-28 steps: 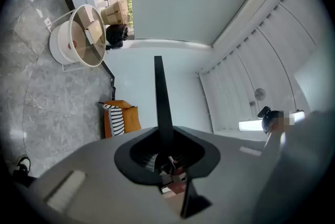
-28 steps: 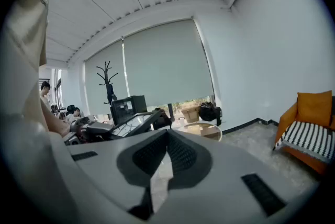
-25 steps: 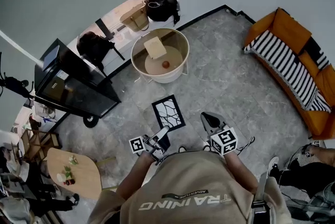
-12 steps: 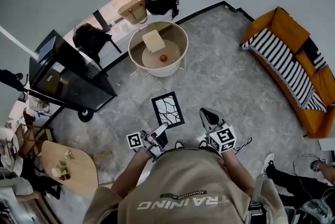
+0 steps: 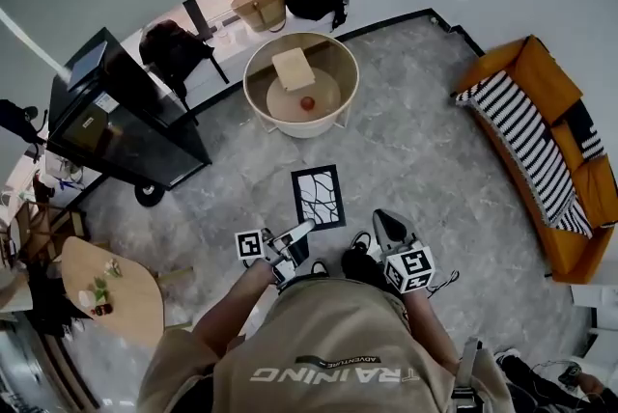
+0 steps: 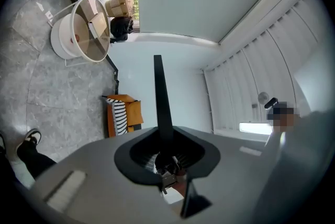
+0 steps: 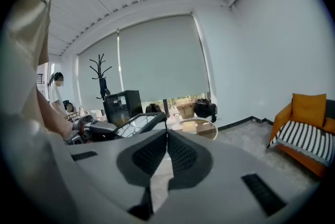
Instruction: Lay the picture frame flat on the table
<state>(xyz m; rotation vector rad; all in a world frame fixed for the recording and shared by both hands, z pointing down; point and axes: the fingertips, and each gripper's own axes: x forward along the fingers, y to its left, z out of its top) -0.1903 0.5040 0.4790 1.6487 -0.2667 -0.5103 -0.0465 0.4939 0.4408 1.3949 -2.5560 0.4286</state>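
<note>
You are gripping the picture frame (image 5: 319,197) by its near edge in your left gripper (image 5: 300,234), jaws clamped on it, and you are holding it out over the grey floor, well short of the round table (image 5: 290,125). Your right gripper (image 5: 383,220) is hovering just beside it, jaws pressed together on nothing.

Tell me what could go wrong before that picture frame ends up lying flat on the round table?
1. The picture frame is pinched along one edge by the left gripper alone, so it could twist or slip. The right gripper is shut and empty beside it.
2. The round table already holds a box and a small ball. The frame might knock them or land tilted on them.
3. The table's raised rim could catch the frame's edge.
</note>
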